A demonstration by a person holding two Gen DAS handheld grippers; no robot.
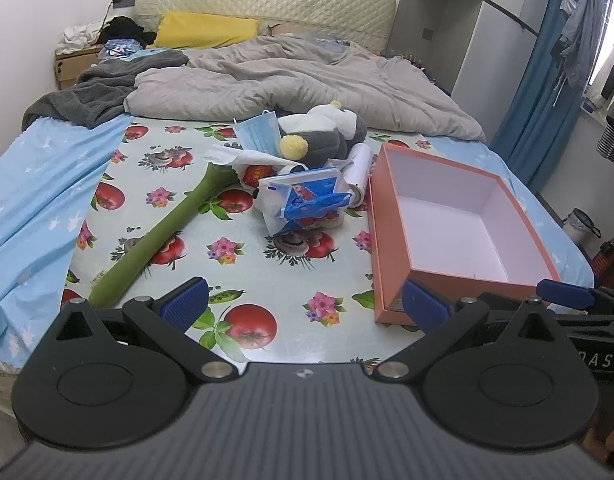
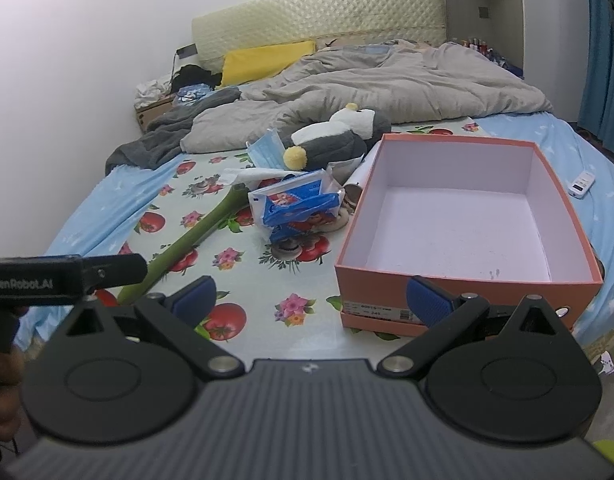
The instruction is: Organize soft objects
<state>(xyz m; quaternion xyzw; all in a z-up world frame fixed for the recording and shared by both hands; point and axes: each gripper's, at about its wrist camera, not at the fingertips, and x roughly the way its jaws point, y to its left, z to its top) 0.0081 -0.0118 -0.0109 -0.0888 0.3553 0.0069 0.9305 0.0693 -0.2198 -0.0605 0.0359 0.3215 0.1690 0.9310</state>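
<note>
Right now both your grippers hang at the foot of the bed with nothing in them: the left gripper and the right gripper each have their jaws spread wide. Take the open orange box as your landmark. The soft things lie in a heap just beside its left wall: a grey and white plush toy at the far end of the heap, a blue face mask leaning against it, white tissue below the mask, and a blue and white plastic pack nearest the box. A long green plush stalk runs out further left of the heap. The plush should be light and squashy, so pinch its thick body, not the yellow pompom. The pack looks slick and crinkly; grip a folded edge firmly. The mask and tissue are flimsy and may slip out, so close fully on a bunched part.
</note>
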